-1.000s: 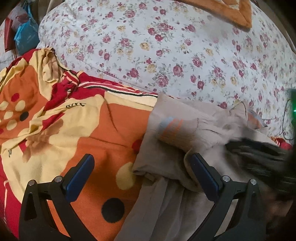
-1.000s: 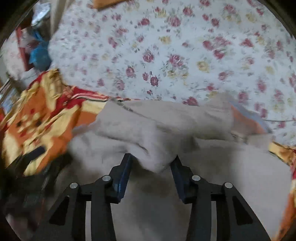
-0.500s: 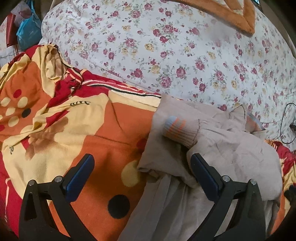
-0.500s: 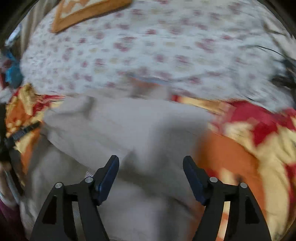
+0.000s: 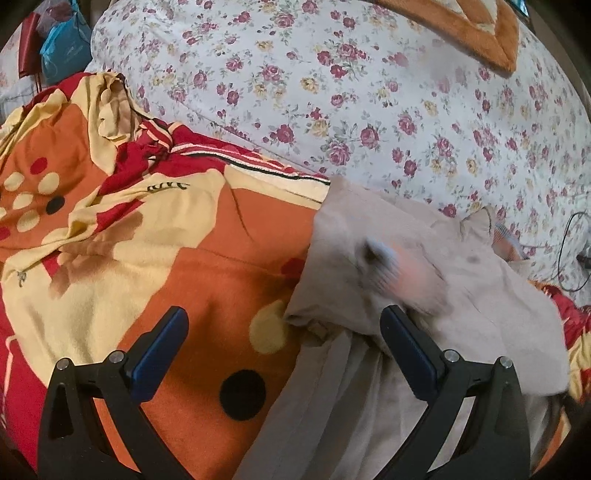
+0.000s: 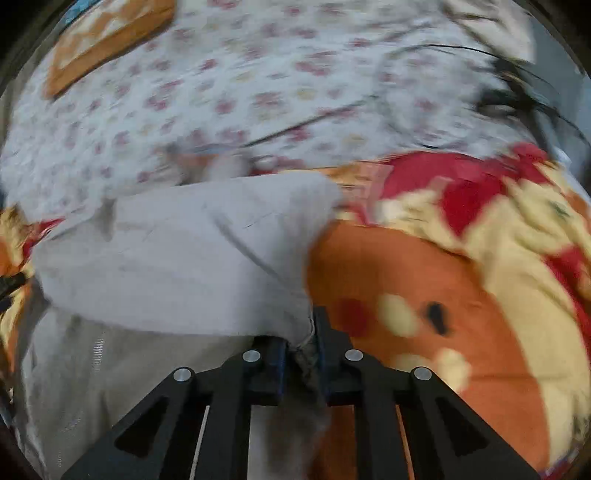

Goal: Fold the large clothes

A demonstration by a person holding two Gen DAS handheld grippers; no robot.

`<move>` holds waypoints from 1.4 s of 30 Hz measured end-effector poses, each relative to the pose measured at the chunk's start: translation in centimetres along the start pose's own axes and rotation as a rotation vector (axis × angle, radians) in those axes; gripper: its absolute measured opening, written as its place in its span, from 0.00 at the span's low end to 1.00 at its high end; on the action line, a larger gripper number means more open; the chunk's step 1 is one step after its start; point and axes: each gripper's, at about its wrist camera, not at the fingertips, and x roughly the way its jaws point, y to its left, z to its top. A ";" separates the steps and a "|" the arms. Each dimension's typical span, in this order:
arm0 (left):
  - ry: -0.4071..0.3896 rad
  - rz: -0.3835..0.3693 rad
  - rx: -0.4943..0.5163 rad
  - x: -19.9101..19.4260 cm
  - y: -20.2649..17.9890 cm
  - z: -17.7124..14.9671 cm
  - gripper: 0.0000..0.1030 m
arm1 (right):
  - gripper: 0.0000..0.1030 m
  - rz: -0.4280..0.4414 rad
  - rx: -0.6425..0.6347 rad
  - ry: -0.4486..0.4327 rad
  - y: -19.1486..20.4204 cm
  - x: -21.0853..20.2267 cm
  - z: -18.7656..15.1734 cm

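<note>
The beige garment (image 5: 424,295) lies bunched on the bed, mostly on top of an orange, red and cream patterned blanket (image 5: 184,258), with its far edge just meeting the white floral quilt (image 5: 332,92) behind it. Part of it is doubled over on itself, and a cuff with blue and orange stripes (image 5: 391,262) shows on the upper layer, blurred. A second striped bit peeks out at the garment's far right corner in the left wrist view.

The right gripper (image 6: 301,339) has its jaws drawn close together and closing, with a fold from the garment's (image 6: 184,258) right edge caught between them; the cloth bulges out just beyond the pads, and the whole right wrist view is smeared.

The left gripper (image 5: 282,345) hangs above the garment's left edge with its jaws wide apart and nothing between them: one blue pad is over the blanket, the other over the beige cloth.

Further out, an orange-edged cushion or mat (image 5: 461,33) rests on the quilt near the top. A blue bag (image 5: 64,48) sits past the bed's far left corner, and a thin black cable (image 5: 569,254) trails across the quilt at the right.
</note>
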 end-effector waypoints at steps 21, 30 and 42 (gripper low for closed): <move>0.101 0.071 0.235 5.4 -8.5 1.3 1.00 | 0.42 0.135 -0.017 0.081 5.1 5.5 5.3; 0.103 0.083 0.269 6.1 -8.6 0.5 1.00 | 0.45 0.131 -0.002 0.089 3.9 3.4 4.7; 0.052 0.057 0.258 1.0 -7.2 -0.4 1.00 | 0.59 0.131 -0.081 0.093 3.6 -1.6 0.2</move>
